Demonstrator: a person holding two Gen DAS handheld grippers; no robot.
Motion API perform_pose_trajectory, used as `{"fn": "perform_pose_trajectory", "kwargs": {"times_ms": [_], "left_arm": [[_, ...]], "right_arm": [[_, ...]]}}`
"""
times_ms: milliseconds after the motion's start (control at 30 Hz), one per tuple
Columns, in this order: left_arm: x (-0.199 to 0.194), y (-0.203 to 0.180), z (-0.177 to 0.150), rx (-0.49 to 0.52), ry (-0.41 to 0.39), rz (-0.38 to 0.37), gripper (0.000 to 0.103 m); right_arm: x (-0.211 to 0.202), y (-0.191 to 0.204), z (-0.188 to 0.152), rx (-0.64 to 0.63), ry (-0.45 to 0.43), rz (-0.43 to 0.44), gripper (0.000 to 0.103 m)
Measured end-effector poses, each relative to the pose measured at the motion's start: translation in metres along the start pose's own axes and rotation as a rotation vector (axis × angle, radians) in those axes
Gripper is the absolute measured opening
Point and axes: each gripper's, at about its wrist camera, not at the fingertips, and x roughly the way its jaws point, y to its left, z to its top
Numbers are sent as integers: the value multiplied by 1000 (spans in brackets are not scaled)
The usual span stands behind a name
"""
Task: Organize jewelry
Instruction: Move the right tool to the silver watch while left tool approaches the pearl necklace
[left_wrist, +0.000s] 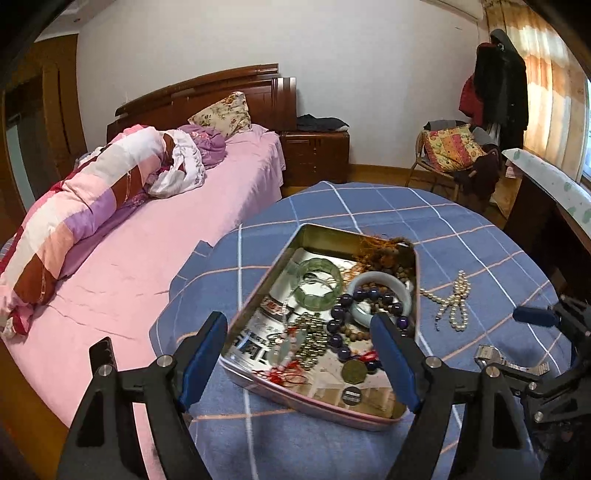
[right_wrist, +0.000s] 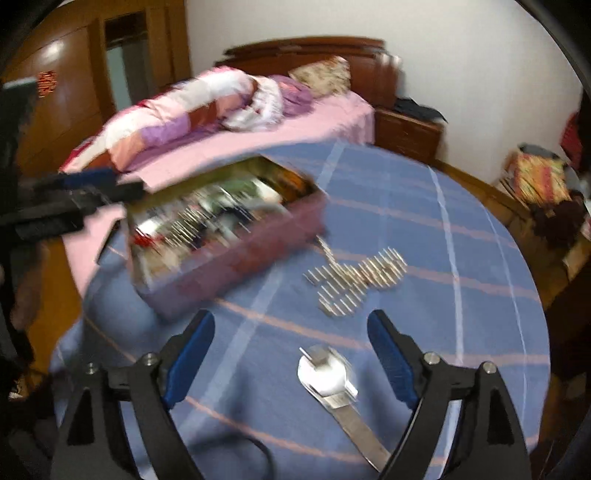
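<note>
Watch: silver wristwatch (right_wrist: 327, 373) on the blue checked cloth (right_wrist: 461, 192), between the spread empty fingers of the right gripper (right_wrist: 290, 354).
Handling: metal, probably slick; band floppy; grip across the case.
Surroundings: pearl necklace (right_wrist: 354, 280) at 12 o'clock, jewelry tin (left_wrist: 416, 280) at 10 o'clock.
Left gripper (left_wrist: 299, 354): wide apart, empty, over the tin.

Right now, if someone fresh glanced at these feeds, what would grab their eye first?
Probably the open tin heaped with jewelry on the blue checked cloth, with a green bangle and dark purple beads inside, between the open left gripper fingers. To its right a pearl necklace lies loose on the cloth, and a silver watch sits between the open right gripper fingers.
</note>
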Motion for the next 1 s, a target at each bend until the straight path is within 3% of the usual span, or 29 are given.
{"fn": "perform_pose_trajectory", "kwargs": {"times_ms": [167,400,600,667,700,1000], "left_arm": [[0,-20,-4,34,11,-17,80],[3,-36,-10,61,36,-36,80],[4,-43,-12,67,43,-46,80],[3,-43,-12,67,44,-47,80],[3,-44,-11,65,43,-49,80],[9,-77,2,108,35,-93,80]], "right_arm": [[12,-17,-23,25,71,-22,87],[21,-18,-19,27,89,-16,87],[24,-18,-21,6,105,-31,73],[21,-18,-21,1,93,-27,44],[21,-17,-20,-14,97,-33,39],[15,-29,-21,31,77,-24,38]]}}
